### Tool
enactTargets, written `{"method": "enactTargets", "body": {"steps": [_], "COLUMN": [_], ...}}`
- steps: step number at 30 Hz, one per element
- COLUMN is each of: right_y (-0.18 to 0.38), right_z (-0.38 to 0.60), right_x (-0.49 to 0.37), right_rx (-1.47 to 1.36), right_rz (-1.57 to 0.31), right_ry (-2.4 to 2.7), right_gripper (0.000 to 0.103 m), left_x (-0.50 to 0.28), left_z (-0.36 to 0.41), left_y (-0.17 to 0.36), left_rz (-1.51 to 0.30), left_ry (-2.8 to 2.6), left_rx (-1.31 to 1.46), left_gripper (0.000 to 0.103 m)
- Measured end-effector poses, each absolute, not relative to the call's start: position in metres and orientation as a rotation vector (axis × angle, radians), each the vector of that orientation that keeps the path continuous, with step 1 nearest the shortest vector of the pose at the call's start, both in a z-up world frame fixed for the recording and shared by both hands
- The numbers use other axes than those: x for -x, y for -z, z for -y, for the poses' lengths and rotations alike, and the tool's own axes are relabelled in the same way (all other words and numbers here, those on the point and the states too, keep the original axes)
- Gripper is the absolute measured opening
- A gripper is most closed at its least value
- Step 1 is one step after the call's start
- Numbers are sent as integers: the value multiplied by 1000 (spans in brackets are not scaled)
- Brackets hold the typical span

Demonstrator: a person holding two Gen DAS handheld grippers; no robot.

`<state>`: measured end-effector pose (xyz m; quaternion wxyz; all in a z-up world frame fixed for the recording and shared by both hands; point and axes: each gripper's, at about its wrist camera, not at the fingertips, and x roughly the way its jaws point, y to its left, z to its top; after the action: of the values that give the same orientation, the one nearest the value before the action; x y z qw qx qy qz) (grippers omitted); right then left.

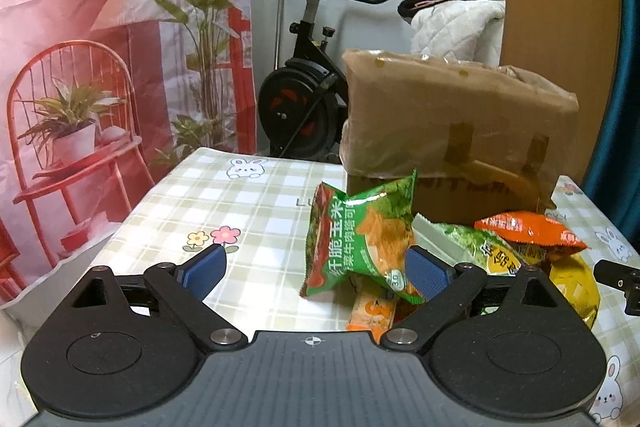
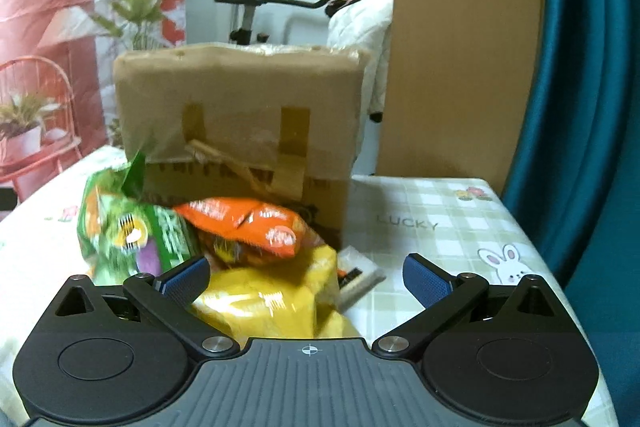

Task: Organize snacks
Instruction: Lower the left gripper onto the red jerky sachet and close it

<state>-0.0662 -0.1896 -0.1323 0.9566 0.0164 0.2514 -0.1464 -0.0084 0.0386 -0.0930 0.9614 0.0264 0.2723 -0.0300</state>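
We are at the start of a pick: both tools are released, with the jaws wide apart and nothing between them. The snacks lie in a loose heap on the worktop (image 1: 248,195), just in front of the cardboard box (image 1: 452,123), which stands near the far edge.

Our left tool (image 1: 316,267) faces the green bag (image 1: 360,239). This bag stands almost upright, with its long axis vertical and leaning a little to the right; its sealed top points up toward the box, and its printed face looks at us. It rests on a small orange packet (image 1: 370,313). Our right tool (image 2: 308,275) hangs just over the yellow bag (image 2: 272,303), which lies at the near side of the heap; this view is blurred, so we cannot tell its long axis. Behind it the orange bag (image 2: 252,223) lies flat, with its long axis running left to right.

We judge that the next move is to bring the left tool forward around the green bag and close on its middle, gently, because the bag is puffy and can slip or fall over. Where the snacks must go is not clear to us; perhaps the box.
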Motion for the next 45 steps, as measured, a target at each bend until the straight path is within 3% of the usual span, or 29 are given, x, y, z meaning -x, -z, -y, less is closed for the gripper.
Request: {"method": "enactTargets", "body": {"steps": [7,18,21,22,23,25,30,45], "right_y": [157,189,188,187,185,181,181,181], "right_z": [190,201,202,203,203,203,200,199], "right_x": [58,27,31,32,35,38,40,40], "right_rx": [20,6,3,4,-1,-12,-14,-30], "right_rz": [-563,-643,-633,-628,-621,-608,-616,-612], "right_ry": [181,102,104,101,96,105,126,135], "right_gripper": [92,94,84,79,67,63,62,62], "left_x": [6,-1,0,0,0,-2,-6,-9], "left_z": [-37,-40,-36,-34,-31,-24,-10,8], "left_y": [105,121,127,131,134,143,168,180], "left_rz": [-577,-622,-653,-667,-686,-737,-816,-795], "left_ry": [85,130,179,196,217,272,342,421], "left_rx": [-73,-80,-90,-93,-93,-95,-116,-99], "left_gripper": [95,87,79,76,70,63,52,51]}}
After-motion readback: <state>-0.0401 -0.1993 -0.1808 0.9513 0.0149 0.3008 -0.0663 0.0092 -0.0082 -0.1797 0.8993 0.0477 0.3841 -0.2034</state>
